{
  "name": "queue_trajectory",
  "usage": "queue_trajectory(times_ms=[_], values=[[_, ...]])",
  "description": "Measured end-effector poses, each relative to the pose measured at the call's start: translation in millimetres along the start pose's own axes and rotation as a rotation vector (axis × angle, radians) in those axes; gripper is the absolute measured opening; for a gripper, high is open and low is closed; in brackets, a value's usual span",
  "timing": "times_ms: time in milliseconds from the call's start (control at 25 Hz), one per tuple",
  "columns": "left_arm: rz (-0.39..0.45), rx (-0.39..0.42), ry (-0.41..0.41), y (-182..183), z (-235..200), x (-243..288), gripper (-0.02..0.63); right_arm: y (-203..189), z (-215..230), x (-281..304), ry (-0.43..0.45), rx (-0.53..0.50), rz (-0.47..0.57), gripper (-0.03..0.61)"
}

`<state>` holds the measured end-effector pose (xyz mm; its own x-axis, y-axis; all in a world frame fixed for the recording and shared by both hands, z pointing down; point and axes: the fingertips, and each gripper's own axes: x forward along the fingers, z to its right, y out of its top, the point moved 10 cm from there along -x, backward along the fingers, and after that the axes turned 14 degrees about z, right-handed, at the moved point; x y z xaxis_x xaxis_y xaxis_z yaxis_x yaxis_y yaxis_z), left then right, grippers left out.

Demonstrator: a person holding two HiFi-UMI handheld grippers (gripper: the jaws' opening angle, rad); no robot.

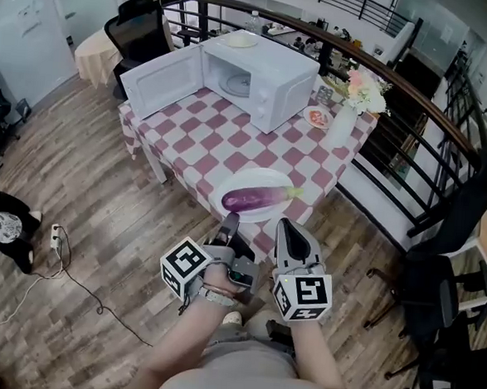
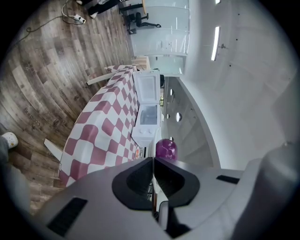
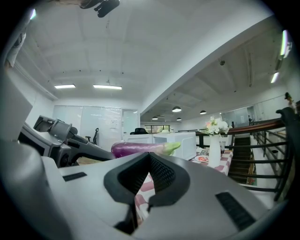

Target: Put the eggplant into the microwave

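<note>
A purple eggplant (image 1: 258,199) with a green stem lies on a white plate (image 1: 218,198) near the front edge of the checkered table (image 1: 222,138). At the far end stands a white microwave (image 1: 264,79) with its door (image 1: 164,80) swung open to the left. Both grippers hover just short of the table's front edge, side by side. The left gripper (image 1: 229,223) is shut and empty, rolled on its side; past its tip (image 2: 153,159) the eggplant (image 2: 165,148) shows end-on. The right gripper (image 1: 284,227) is shut and empty too, and the eggplant (image 3: 140,149) shows just beyond its tip (image 3: 150,154).
A white vase of flowers (image 1: 344,122) and a small plate of red food (image 1: 317,117) stand right of the microwave. A curved railing (image 1: 416,102) runs behind the table. Black chairs (image 1: 445,278) stand at the right, and a power strip with a cable (image 1: 55,234) lies on the wood floor at the left.
</note>
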<state>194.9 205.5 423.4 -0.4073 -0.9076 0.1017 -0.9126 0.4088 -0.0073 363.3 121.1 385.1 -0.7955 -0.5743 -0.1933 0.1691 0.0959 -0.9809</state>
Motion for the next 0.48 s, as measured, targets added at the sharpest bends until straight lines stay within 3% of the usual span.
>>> queue_trajectory(times_ms=[480], values=[[0.056, -0.023, 0.0, 38, 2, 42, 0.014, -13, -12, 60, 0.087, -0.005, -0.021, 0.025]])
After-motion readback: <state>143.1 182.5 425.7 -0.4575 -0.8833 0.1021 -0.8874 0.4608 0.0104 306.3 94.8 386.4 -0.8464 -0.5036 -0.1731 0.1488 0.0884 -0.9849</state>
